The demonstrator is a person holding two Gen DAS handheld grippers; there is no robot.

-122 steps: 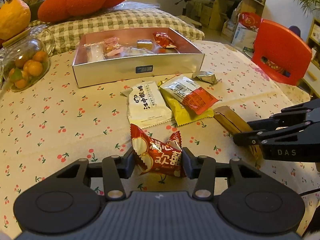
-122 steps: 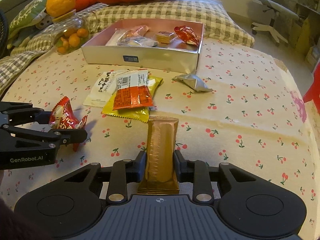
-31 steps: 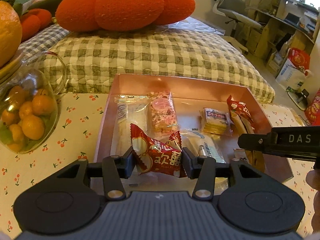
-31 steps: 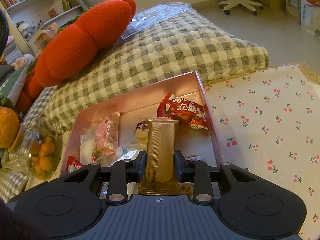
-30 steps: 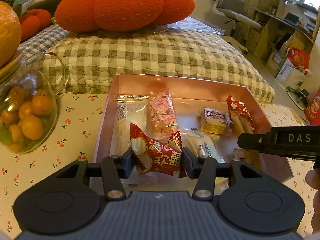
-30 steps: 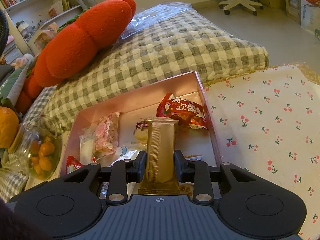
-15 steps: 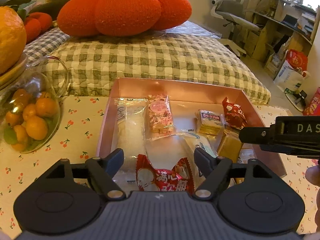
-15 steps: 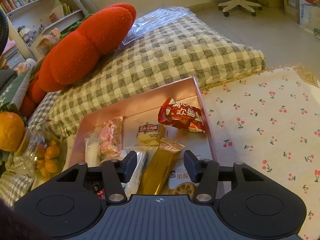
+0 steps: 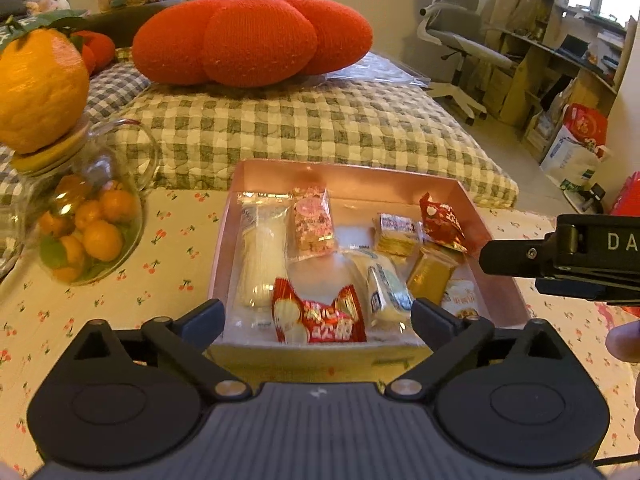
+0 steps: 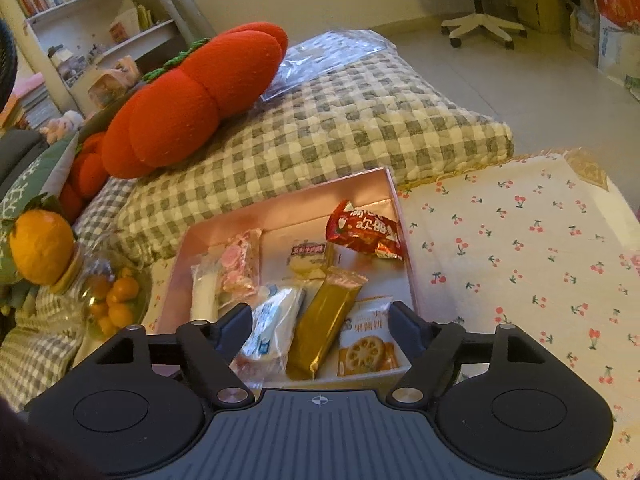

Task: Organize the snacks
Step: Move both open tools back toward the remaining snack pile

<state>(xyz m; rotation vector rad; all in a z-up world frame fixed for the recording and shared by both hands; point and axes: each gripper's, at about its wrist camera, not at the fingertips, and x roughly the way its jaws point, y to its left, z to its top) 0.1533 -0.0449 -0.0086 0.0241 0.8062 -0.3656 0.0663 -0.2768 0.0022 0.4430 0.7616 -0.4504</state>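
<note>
A pink box (image 9: pixel 352 170) (image 10: pixel 288 210) holds several snack packets. My left gripper (image 9: pixel 316 314) is open and empty above the box's near edge; a red packet (image 9: pixel 318 318) lies in the box between its fingers. My right gripper (image 10: pixel 320 318) is open and empty above the near right part of the box; a gold bar (image 10: pixel 326 322) (image 9: pixel 430 276) lies in the box below it. The right gripper also shows from the side in the left wrist view (image 9: pixel 560 258). A second red packet (image 10: pixel 364 236) (image 9: pixel 442 222) lies in the far right corner.
A glass jar of small oranges (image 9: pixel 86 232) (image 10: pixel 112 300) with a big orange (image 9: pixel 38 88) on top stands left of the box. A checked cushion (image 9: pixel 312 120) with a red tomato pillow (image 9: pixel 252 36) lies behind. The cherry-print cloth (image 10: pixel 520 240) stretches right.
Both grippers have opened over the box and let go: the red packet and the gold bar now lie in the box. Both grippers have pulled back a little.
</note>
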